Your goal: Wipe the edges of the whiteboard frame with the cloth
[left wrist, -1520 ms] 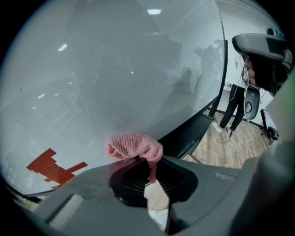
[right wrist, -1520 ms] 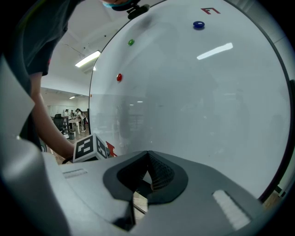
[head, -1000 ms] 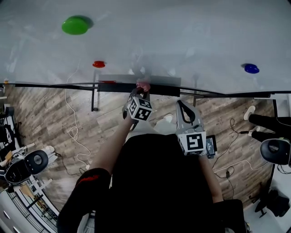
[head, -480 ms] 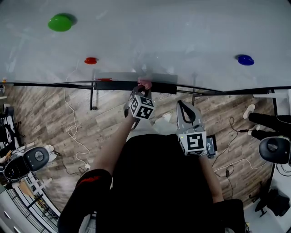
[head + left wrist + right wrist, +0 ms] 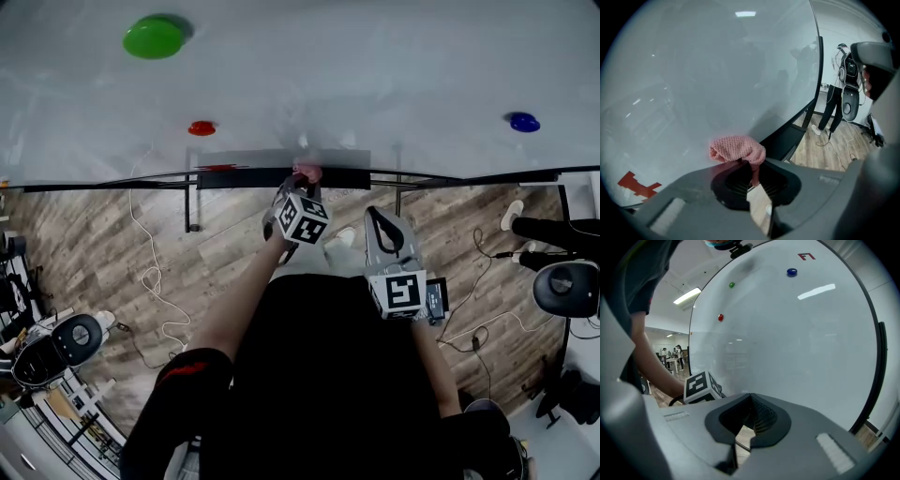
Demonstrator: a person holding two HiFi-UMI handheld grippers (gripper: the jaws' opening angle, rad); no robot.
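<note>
Left and right of the dark tray (image 5: pixel 244 177), the whiteboard frame (image 5: pixel 112 182) runs bare. The left claw (image 5: pixel 302 181) and its cloth (image 5: pixel 305 172) take up the tray's middle. Above the frame only a red magnet (image 5: pixel 202 128), a green magnet (image 5: pixel 155 39) and a blue magnet (image 5: pixel 523 122) interrupt the board; below it stand two legs (image 5: pixel 191 202).

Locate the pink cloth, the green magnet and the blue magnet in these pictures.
pink cloth (image 5: pixel 738 149): left gripper view, middle of its knitted bunch.
green magnet (image 5: pixel 155 37): head view, centre of its top.
blue magnet (image 5: pixel 524 122): head view, centre of its top.

Cloth (image 5: pixel 737 149) against frame (image 5: pixel 819 65) — whiteboard (image 5: pixel 717 70) above; floor (image 5: pixel 825 150) below.
</note>
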